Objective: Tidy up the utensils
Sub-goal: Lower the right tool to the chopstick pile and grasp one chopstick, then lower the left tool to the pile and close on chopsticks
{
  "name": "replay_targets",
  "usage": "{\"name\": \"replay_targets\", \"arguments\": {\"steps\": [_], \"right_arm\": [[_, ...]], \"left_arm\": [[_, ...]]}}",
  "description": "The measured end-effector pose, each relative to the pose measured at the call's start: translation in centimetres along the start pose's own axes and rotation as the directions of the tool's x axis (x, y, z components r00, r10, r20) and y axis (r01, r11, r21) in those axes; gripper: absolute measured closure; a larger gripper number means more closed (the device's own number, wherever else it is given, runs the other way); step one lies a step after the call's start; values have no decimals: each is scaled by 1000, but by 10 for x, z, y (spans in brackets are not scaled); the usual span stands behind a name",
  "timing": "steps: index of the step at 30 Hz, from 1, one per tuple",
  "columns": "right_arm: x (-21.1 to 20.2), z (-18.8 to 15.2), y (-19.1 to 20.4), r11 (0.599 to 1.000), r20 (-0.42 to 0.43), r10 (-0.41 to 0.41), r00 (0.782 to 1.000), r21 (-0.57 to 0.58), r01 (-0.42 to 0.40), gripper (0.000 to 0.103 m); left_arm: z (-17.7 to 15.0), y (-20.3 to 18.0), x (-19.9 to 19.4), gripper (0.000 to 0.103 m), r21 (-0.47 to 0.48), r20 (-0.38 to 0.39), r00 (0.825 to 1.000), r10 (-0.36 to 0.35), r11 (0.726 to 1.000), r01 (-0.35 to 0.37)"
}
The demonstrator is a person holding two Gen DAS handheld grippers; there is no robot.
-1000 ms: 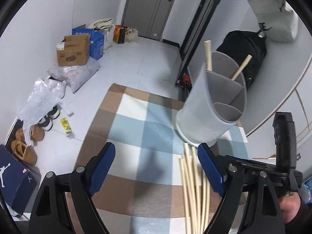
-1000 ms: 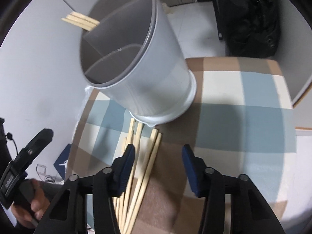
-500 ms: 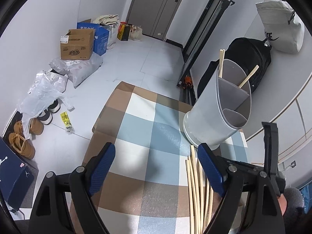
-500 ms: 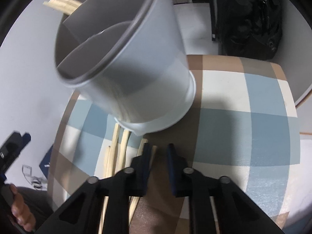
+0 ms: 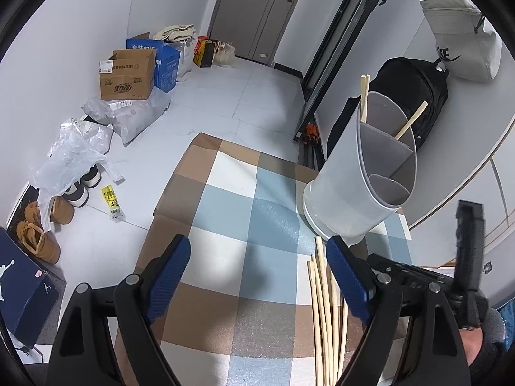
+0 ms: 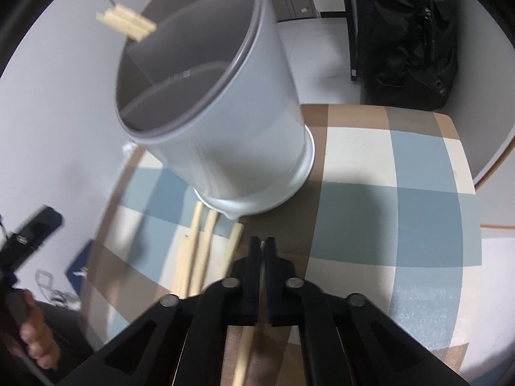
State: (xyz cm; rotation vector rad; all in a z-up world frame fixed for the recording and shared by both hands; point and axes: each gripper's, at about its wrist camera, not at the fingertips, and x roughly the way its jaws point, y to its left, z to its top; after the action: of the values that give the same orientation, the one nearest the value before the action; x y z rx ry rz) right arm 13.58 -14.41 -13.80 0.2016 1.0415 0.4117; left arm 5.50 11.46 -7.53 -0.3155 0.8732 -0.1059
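Chopsticks point(image 6: 201, 251) lie in a loose bundle on the checked mat point(image 6: 418, 212), their tips just short of the base of the grey divided holder point(image 6: 231, 122); in the left wrist view the same bundle point(image 5: 325, 302) runs along the mat beside the right-hand blue pad. One single chopstick point(image 6: 248, 347) is pinched in the right gripper point(image 6: 263, 247), passing back under the gripper body, its tip just showing in the narrow slit between the black fingers. The holder stands upright on the mat near its far edge, and more chopsticks point(image 5: 364, 96) already stick out of its rear compartments.

The right gripper is low over the mat, pointing at the holder's base, close to the loose bundle. The left gripper point(image 5: 257, 270) is held higher, looking down across the mat with the holder point(image 5: 363, 173) off to its right; the person's left hand point(image 6: 30, 337) shows at the lower left edge of the right wrist view, wrapped around a handle.

A second ago the right gripper's fingers stood wide apart above the bundle; half a second ago they were partly closed; now they are nearly together, clamped on the one stick. The left gripper's jaws are spread wide as before, with nothing between the blue pads, and its view has drawn back from the holder.

A black backpack point(image 5: 415, 96) leans on the wall behind the holder.
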Motion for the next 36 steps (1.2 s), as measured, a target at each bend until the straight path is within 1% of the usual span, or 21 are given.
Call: {"name": "replay_targets", "arguments": {"steps": [3, 6, 8, 12, 14, 18, 20, 22, 23, 24, 25, 26, 29, 31, 34, 36], "right_arm": [[-6, -2, -5, 999, 6, 32, 999, 17, -32, 103], [-1, -3, -6, 998, -30, 51, 998, 25, -50, 100], [4, -6, -6, 998, -57, 60, 997, 31, -58, 100], [11, -7, -4, 999, -76, 43, 996, 16, -42, 98], [14, -6, -3, 1000, -89, 13, 996, -1, -13, 92], [20, -5, 7, 998, -94, -19, 995, -59, 13, 90], [20, -6, 12, 996, -88, -29, 996, -88, 21, 85], [20, -7, 12, 995, -82, -34, 996, -95, 26, 85], [20, -7, 12, 995, -80, -35, 996, -93, 28, 87], [20, -7, 10, 995, -80, -46, 996, -90, 38, 90], [19, -7, 8, 996, -79, -46, 996, -82, 39, 96], [17, -8, 6, 997, -78, -34, 996, -67, 29, 99], [9, -6, -2, 1000, -49, -6, 999, -27, 5, 99], [-4, -2, -4, 1000, -7, 25, 1000, -11, -25, 99], [-24, 0, -6, 999, 54, 53, 997, -9, -52, 99], [-40, 0, -10, 997, 98, 70, 993, 5, -71, 99]], "left_arm": [[-1, -1, 1, 20, 2, -6, 1000, 5, 1000, -5], [-2, -3, 4, 20, 4, -14, 1000, 7, 1000, -7], [-3, -4, 5, 20, 9, -22, 1000, 10, 1000, -9], [-6, -8, 6, 20, 26, -26, 1000, 11, 1000, -10], [-6, -9, 6, 20, 31, -27, 1000, 15, 999, -14], [-7, -10, 12, 20, 32, -48, 999, 22, 999, -21], [-8, -11, 15, 20, 33, -68, 997, 21, 999, -19], [-9, -13, 19, 20, 39, -87, 996, 18, 999, -15], [-10, -14, 20, 20, 43, -95, 995, 21, 999, -17], [-11, -15, 22, 20, 48, -104, 994, 24, 999, -19], [-13, -17, 25, 20, 54, -114, 993, 29, 998, -23], [-15, -19, 27, 20, 63, -126, 991, 35, 998, -27], [-19, -28, 33, 20, 101, -153, 987, 51, 994, -36], [-22, -35, 36, 20, 129, -170, 984, 55, 991, -33], [-24, -46, 39, 20, 161, -176, 983, 59, 986, -31], [-23, -55, 45, 20, 198, -183, 979, 87, 979, -50]]}}
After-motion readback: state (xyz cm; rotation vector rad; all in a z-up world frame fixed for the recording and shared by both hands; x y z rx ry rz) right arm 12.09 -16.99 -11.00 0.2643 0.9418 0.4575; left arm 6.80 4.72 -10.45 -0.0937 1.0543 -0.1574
